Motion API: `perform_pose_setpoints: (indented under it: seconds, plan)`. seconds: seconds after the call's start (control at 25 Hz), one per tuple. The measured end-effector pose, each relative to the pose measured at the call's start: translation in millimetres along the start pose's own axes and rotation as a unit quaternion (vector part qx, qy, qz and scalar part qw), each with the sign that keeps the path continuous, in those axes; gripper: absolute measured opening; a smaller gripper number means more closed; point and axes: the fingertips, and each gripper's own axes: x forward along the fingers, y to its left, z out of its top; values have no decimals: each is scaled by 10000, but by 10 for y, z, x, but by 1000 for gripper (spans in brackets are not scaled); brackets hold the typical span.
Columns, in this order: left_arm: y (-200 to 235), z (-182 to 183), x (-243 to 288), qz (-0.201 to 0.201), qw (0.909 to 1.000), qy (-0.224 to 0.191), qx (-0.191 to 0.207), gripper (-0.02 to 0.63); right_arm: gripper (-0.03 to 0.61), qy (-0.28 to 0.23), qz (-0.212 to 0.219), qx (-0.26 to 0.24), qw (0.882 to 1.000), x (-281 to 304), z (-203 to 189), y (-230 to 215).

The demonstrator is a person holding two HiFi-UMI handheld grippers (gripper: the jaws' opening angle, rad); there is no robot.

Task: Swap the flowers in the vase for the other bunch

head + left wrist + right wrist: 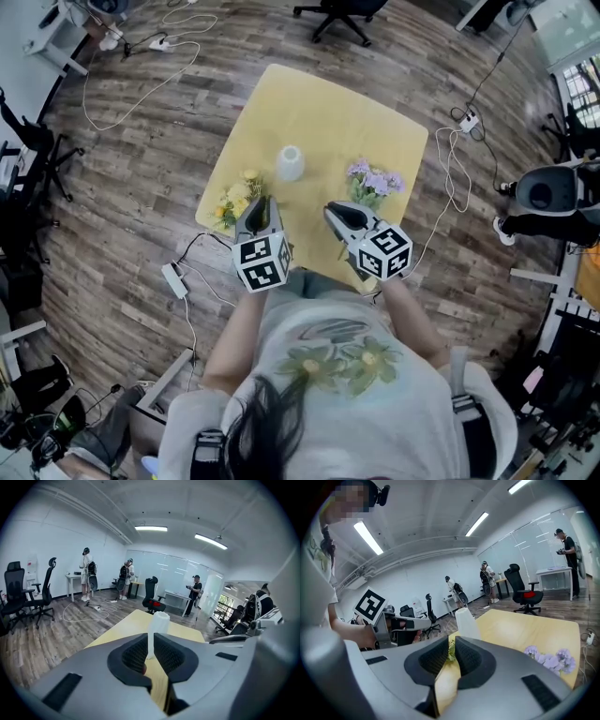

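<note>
Left gripper [263,204] and right gripper [334,212] both hover empty, jaws together. White fluted vase [290,162] stands empty ahead between them; yellow flower bunch [236,199] lies just left of the left gripper, purple flower bunch [374,182] just beyond the right. Best to pinch the incoming stems low and lower them upright. Nothing on the pale yellow square table [319,103] blocks either path.

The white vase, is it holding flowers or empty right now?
Empty: no stems rise from the vase; the yellow bunch and the purple bunch both lie on the table.
</note>
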Motion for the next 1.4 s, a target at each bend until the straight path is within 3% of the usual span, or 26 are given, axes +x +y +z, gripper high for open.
perform_pose_setpoints:
  seconds: [0.16, 0.32, 0.68, 1.12, 1.4]
  plan:
    - [-184, 1, 1, -196, 9995, -45, 232, 30, 49, -22, -86, 56, 9999, -86, -46, -33]
    - [-411, -34, 23, -651, 9970, 13, 410, 18, 49, -69, -224, 157, 9996, -164, -89, -76]
    - [-1115, -159, 210, -1618, 9834, 291, 769, 18, 49, -146, -866, 532, 9947, -536, -178, -536]
    - [-1709, -303, 462, -2335, 9651, 641, 1001, 18, 49, -282, -1791, 1222, 9758, -898, -237, -1162]
    - [-1871, -397, 564, -2648, 9558, 845, 958, 18, 155, -134, -2288, 1724, 9580, -926, -431, -1487]
